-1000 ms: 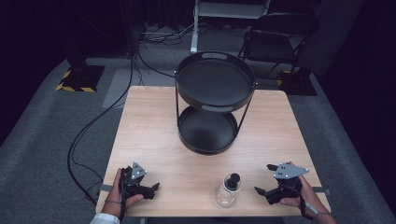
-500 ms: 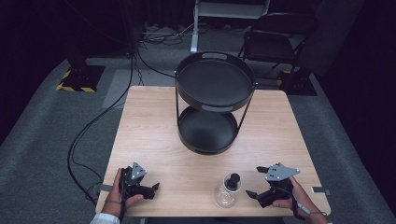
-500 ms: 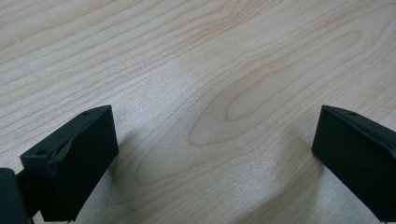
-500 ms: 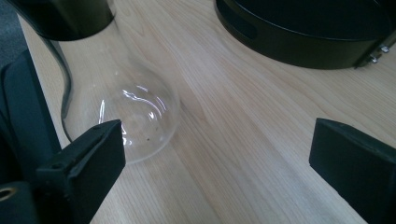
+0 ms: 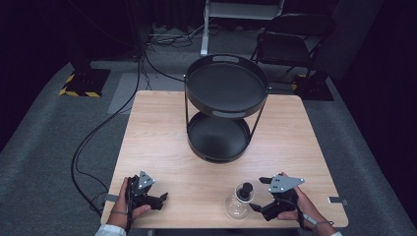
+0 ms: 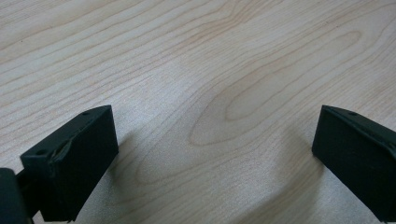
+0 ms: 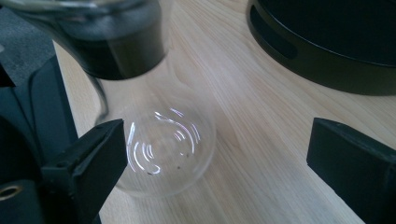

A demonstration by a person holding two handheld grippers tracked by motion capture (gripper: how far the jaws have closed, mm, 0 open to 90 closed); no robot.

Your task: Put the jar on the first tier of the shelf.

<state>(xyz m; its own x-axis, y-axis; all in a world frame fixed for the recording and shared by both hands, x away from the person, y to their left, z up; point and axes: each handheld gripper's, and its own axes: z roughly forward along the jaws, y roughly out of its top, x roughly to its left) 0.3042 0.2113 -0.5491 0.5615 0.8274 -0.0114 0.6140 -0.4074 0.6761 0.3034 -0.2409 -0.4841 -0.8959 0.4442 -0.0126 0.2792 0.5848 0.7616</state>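
A clear glass flask (image 5: 238,204) with a round belly and a black stopper stands near the table's front edge, right of centre. My right gripper (image 5: 257,194) is open just to its right, jaws pointing left at it. In the right gripper view the flask (image 7: 161,135) sits close by the left jaw, inside the wide gap, and I cannot tell if they touch. My left gripper (image 5: 162,199) rests on the wood at the front left, held by a hand. Its jaws are wide apart with bare wood between them (image 6: 215,158).
A black two-tier round tray stand (image 5: 226,88) occupies the middle and far part of the wooden table (image 5: 157,142); its lower tray (image 7: 327,51) lies just beyond the flask. A chair and cables stand on the grey floor behind.
My right gripper has moved left toward the flask and dropped lower. The left gripper and flask have stayed put.
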